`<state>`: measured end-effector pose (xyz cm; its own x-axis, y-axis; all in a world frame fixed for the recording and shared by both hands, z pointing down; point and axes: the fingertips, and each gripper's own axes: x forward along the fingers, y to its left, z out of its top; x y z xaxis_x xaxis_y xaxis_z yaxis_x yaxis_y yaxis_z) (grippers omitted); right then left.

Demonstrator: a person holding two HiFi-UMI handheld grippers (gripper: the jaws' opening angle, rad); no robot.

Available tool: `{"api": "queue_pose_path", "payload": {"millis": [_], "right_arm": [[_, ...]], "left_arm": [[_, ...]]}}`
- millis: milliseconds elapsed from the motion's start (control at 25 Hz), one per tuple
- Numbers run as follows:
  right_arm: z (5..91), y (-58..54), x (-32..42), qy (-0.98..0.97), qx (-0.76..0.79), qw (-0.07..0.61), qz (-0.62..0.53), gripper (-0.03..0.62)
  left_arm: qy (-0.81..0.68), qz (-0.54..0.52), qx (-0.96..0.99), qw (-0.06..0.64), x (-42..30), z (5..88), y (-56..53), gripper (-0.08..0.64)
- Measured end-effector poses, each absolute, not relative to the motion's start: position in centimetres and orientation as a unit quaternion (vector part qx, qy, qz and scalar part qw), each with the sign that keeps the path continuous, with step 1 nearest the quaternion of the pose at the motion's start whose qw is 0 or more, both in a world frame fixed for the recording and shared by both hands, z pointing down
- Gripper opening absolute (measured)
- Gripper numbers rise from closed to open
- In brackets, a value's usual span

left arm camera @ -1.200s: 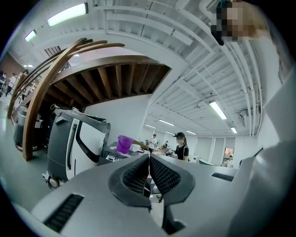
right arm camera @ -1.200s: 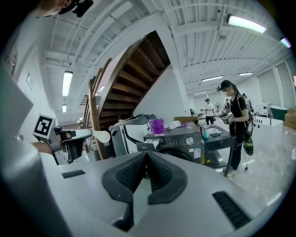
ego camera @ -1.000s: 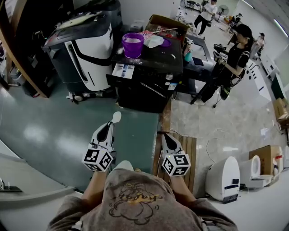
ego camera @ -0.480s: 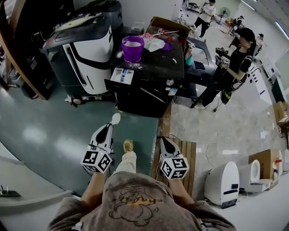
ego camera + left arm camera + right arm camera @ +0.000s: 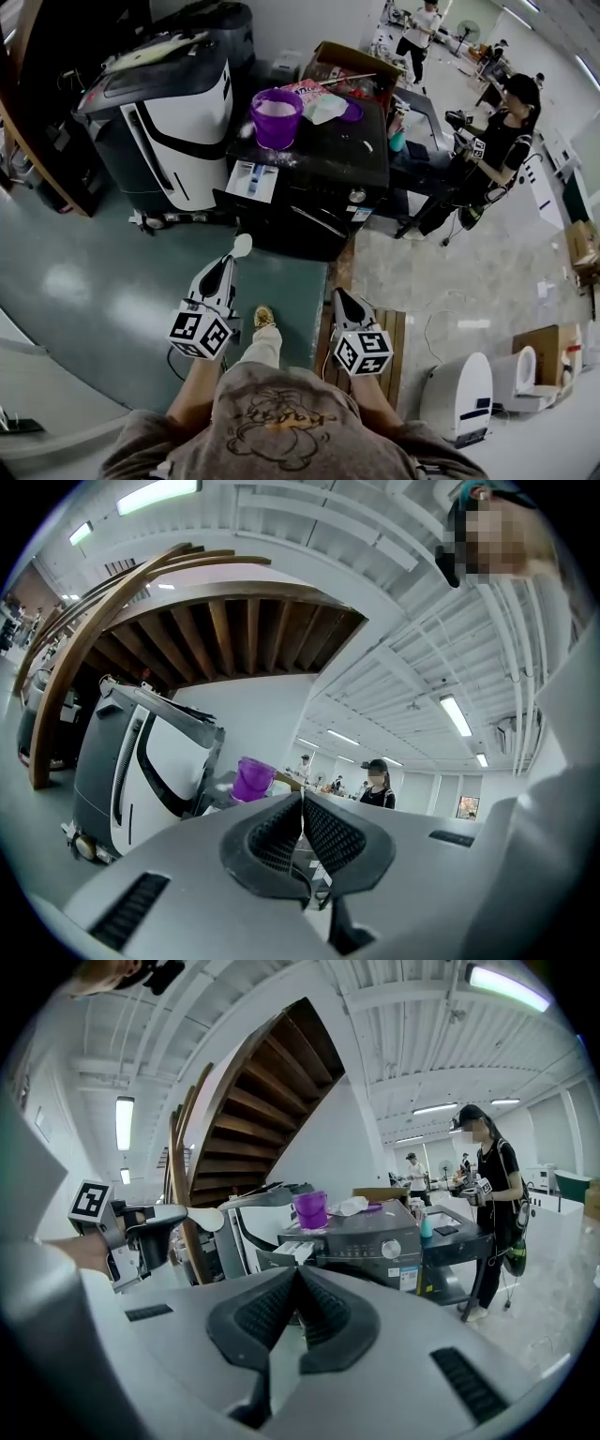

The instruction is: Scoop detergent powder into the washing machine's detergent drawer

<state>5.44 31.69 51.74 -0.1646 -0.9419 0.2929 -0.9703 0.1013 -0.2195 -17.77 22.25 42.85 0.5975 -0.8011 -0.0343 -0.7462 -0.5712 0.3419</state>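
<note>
A black washing machine (image 5: 323, 178) stands ahead of me, its white detergent drawer (image 5: 251, 178) pulled out at the front left. On top sits a purple bucket (image 5: 277, 117) with pale powder in it. My left gripper (image 5: 228, 261) is shut on a white spoon (image 5: 241, 246), whose bowl pokes out toward the machine, well short of it. My right gripper (image 5: 337, 295) is shut and holds nothing. The right gripper view shows the spoon (image 5: 202, 1218), the drawer (image 5: 298, 1251), the bucket (image 5: 310, 1209) and the machine (image 5: 375, 1241) behind its closed gripper (image 5: 298, 1279). The left gripper view has the bucket (image 5: 253, 778) beyond its closed gripper (image 5: 302, 803).
A white and black appliance (image 5: 178, 103) stands left of the machine. A person (image 5: 487, 150) with grippers stands to the right by a low table. A wooden pallet (image 5: 389, 328) lies under my right gripper, with white appliances (image 5: 459, 394) on the floor beyond. A cardboard box (image 5: 347, 56) sits behind the machine.
I have stepped forward, so the washing machine and bucket sit slightly lower and nearer in the head view. Both grippers keep the same pose, the spoon still held.
</note>
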Motion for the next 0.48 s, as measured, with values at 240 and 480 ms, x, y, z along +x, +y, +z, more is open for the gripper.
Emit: {"api": "queue_pose_path", "payload": {"millis": [240,480], "right_arm": [[50.7,25.9,6.0,-0.738,0.649,0.039,0.184,-0.003],[49.9,20.1,6.8,-0.732,0.654,0.037,0.187,-0.003]], "left_arm": [[-0.431,-0.089,0.885,0.151,-16.5,42.3,15.8,0.023],[-0.423,-0.085,0.889,0.155,-15.6,41.7,9.9,0.023]]}}
